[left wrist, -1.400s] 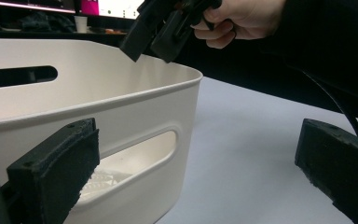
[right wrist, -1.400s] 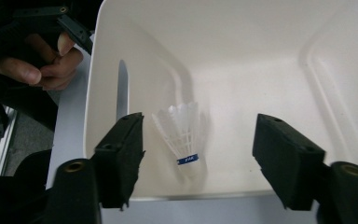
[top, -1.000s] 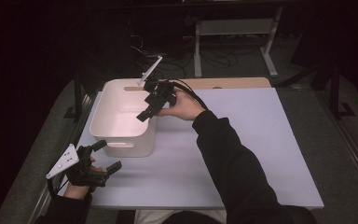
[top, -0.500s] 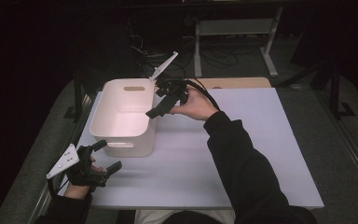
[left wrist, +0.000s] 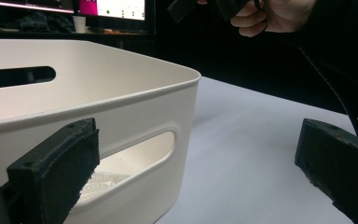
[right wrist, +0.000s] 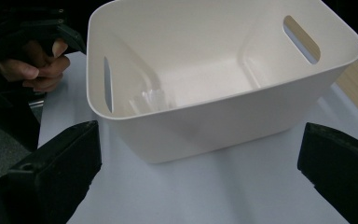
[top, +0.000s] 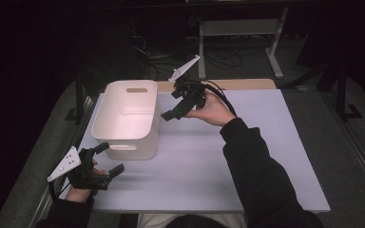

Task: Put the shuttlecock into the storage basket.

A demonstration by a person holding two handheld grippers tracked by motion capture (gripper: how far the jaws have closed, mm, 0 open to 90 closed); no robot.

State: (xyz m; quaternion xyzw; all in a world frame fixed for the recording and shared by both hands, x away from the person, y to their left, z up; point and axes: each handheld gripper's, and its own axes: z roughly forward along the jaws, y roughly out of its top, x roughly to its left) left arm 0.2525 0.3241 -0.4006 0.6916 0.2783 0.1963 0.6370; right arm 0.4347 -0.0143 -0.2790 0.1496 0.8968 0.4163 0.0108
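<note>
A white plastic bin (top: 128,118) with slot handles stands on the left part of the white table top (top: 247,156). In the right gripper view something small and clear (right wrist: 148,100) lies on the bin's floor (right wrist: 205,79); I cannot tell what it is. My right gripper (top: 173,104) hangs in the air just right of the bin's far corner. Its jaws have just been opening and stand open (right wrist: 200,140) with nothing between them. My left gripper (top: 109,158) rests open near the table's front left corner, its jaws (left wrist: 196,135) facing the bin's near wall (left wrist: 135,121).
A wooden strip (top: 247,84) runs along the table's far edge. Behind it stand a metal frame (top: 240,28) and cables on the dark floor. To the right of the bin and in front of it the white surface lies bare.
My right gripper has moved from above the bin's far right corner to the right, off the bin. My left gripper has stayed put.
</note>
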